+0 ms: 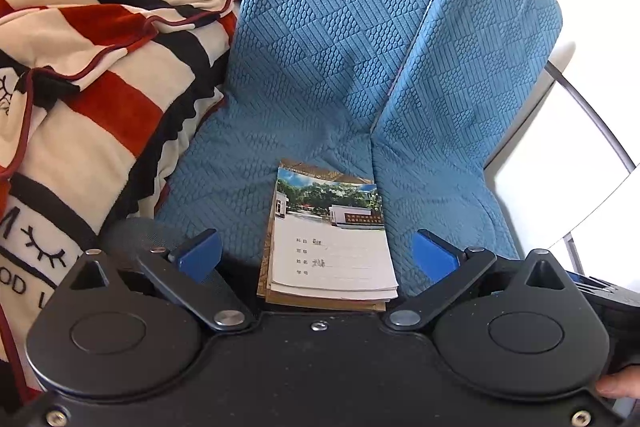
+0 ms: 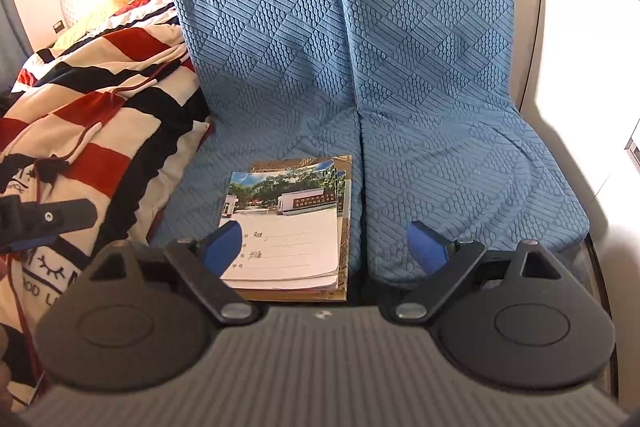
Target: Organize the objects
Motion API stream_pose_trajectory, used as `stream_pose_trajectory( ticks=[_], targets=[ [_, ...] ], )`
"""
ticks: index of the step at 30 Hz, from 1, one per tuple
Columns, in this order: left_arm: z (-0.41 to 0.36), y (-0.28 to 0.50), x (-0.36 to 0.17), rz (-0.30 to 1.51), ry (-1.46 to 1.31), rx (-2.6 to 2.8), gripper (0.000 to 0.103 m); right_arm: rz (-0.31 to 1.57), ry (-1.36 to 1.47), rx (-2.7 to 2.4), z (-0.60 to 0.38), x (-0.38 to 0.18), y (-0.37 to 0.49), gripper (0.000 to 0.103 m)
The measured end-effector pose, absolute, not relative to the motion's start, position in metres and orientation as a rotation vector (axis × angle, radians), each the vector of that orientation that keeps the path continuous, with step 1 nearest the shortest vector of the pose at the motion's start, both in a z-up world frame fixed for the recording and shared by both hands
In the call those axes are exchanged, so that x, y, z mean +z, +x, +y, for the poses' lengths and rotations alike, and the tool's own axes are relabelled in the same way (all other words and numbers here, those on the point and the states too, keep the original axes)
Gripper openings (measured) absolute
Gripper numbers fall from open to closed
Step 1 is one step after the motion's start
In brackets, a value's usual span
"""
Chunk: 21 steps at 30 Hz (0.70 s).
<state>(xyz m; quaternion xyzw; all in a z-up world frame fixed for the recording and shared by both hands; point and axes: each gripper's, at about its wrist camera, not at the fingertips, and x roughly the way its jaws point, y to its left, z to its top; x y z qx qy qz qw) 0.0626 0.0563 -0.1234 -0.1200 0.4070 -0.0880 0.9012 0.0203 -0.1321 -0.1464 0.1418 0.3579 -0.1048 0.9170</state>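
A: Start with the biggest thing. What is cut off?

B: The blue textured seat cover (image 1: 320, 47) runs out of frame at the top in both views, and the striped blanket (image 1: 100, 67) spills past the left edge. Its printed lettering is clipped; only "OD L" can be read, beside a drawn eyelash motif.

A: And the notebooks?

B: A small stack of notebooks (image 1: 332, 243) lies flat on the left seat cushion, near its front edge, just beside the seam between the two cushions. Its long axis runs front to back, photo end toward the backrest. The near end is hidden behind the left gripper's body, and the lower books show only as brown edges.

A: Any writing legible?

B: The top cover has a photo of a building and trees, then ruled lines with small printed characters and handwriting, too small to read.

A: The tongs?

B: The left gripper (image 1: 318, 251) is spread wide, holding nothing, straddling the stack. The right gripper (image 2: 326, 247) is equally wide and empty, its left fingertip (image 2: 224, 247) overlapping the stack's corner in view; contact can't be judged.
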Motion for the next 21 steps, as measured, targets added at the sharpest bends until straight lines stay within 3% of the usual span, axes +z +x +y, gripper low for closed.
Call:
stream_pose_trajectory(
  ticks=[21],
  targets=[
    [0.0501,0.0629,-0.1255,0.859,-0.218,-0.170,0.102,0.750,0.299,-0.231,-0.1364,-0.1471,0.0214,0.091]
  ],
)
